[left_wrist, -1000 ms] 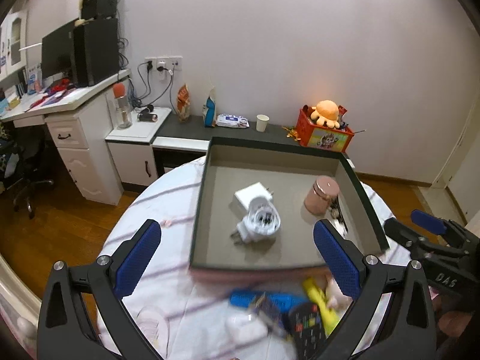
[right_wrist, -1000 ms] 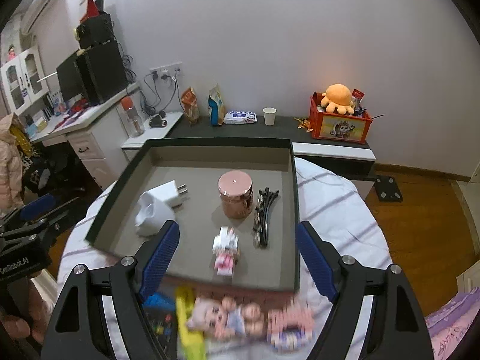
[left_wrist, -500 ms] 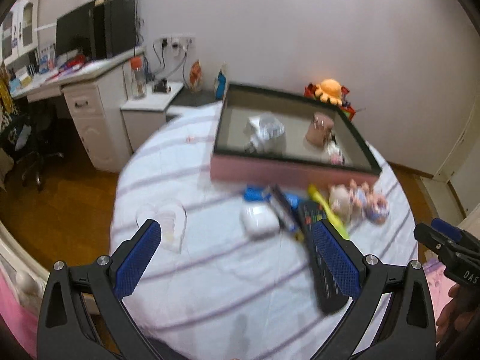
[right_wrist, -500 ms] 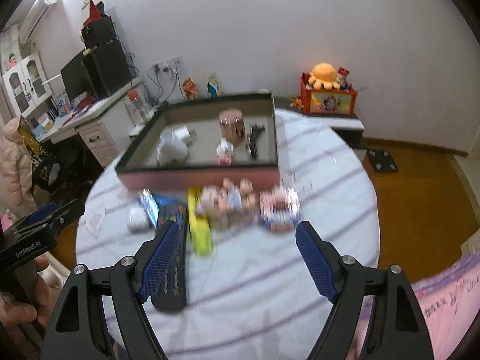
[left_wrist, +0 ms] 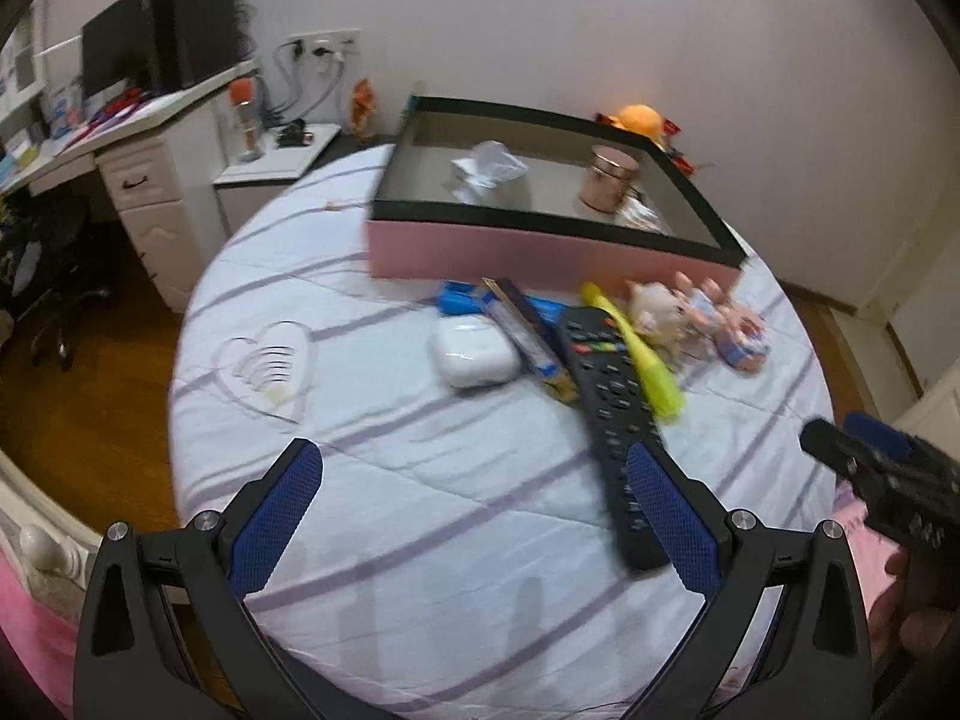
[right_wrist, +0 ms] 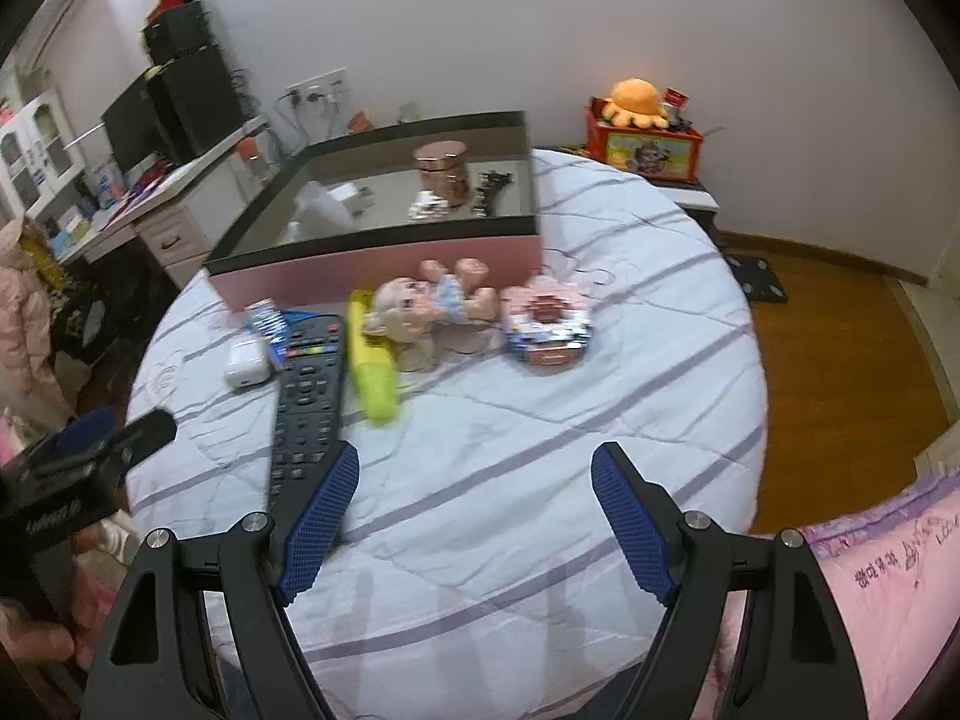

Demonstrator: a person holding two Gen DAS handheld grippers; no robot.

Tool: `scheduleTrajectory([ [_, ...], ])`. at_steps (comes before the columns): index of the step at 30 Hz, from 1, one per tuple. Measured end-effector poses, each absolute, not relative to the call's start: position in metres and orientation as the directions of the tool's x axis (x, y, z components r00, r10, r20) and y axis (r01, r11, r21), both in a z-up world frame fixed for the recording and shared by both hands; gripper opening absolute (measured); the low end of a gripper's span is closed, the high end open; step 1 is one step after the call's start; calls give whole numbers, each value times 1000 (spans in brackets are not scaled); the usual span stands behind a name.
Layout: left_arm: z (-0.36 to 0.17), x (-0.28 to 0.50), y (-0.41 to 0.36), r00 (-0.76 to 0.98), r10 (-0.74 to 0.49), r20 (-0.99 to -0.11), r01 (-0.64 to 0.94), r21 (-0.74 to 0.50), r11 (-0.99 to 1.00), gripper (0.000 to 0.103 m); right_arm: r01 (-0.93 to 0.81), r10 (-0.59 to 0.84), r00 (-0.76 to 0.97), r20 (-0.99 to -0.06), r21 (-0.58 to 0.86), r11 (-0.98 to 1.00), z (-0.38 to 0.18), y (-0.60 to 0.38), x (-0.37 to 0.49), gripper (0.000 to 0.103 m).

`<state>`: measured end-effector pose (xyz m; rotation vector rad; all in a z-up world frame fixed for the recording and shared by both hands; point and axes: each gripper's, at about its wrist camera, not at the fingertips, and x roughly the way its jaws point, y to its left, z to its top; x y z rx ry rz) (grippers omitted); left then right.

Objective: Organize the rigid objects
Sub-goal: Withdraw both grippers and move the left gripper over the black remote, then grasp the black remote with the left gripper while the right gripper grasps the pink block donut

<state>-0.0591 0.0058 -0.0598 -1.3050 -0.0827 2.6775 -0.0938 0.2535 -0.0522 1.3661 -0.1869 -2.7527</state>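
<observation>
A pink box with a dark rim (left_wrist: 540, 249) (right_wrist: 384, 273) stands at the far side of the round table. Inside are a copper jar (left_wrist: 607, 177) (right_wrist: 443, 171), a white charger (left_wrist: 489, 171) (right_wrist: 324, 207), a hair clip (right_wrist: 489, 192) and a small toy. In front lie a black remote (left_wrist: 606, 402) (right_wrist: 306, 402), a white case (left_wrist: 474, 351) (right_wrist: 246, 363), a blue pack (left_wrist: 462, 303), a yellow tool (left_wrist: 636, 354) (right_wrist: 372, 363), a pig doll (left_wrist: 666, 312) (right_wrist: 420, 312) and a pink block toy (right_wrist: 546, 330). My left gripper (left_wrist: 474, 516) and right gripper (right_wrist: 477, 522) are open and empty, held near the table's front edge.
The table carries a white quilt with purple stripes (left_wrist: 420, 480). A white desk with a monitor (left_wrist: 120, 60) stands at the left. A low shelf holds an orange toy box (right_wrist: 642, 138). Wooden floor (right_wrist: 840, 348) lies to the right.
Both grippers have pulled back from above the box toward the table's near edge. The box and loose items now sit farther away. Both grippers stay open.
</observation>
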Motion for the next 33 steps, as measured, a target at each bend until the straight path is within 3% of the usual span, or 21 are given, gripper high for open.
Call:
scheduleTrajectory([
  [9,-78,-79,56,-561,171,-810,-148,-105,-983,103,-32,-51,-581,-813,85,-996,-68,277,-126,81],
  [23,-120,-108,80,-513,74,-855,-114,-17,-993,102,-12,-62,-545,-836,82,-997,-94,287,-185,81],
  [26,-118,-109,77,-527,81,-846,-105,-30,-994,93,21,-68,-536,-841,67,-998,-102,278,-196,81],
  [29,-114,-109,70,-542,87,-836,-106,-34,-994,73,49,-43,-535,-844,20,-999,-110,269,-201,79],
  [31,-113,-108,65,-546,98,-832,-111,-44,-993,57,57,-31,-545,-838,-1,-998,-111,266,-200,60],
  [33,-111,-107,59,-548,113,-829,-115,-59,-992,46,61,-48,-548,-835,18,-998,-109,269,-197,56],
])
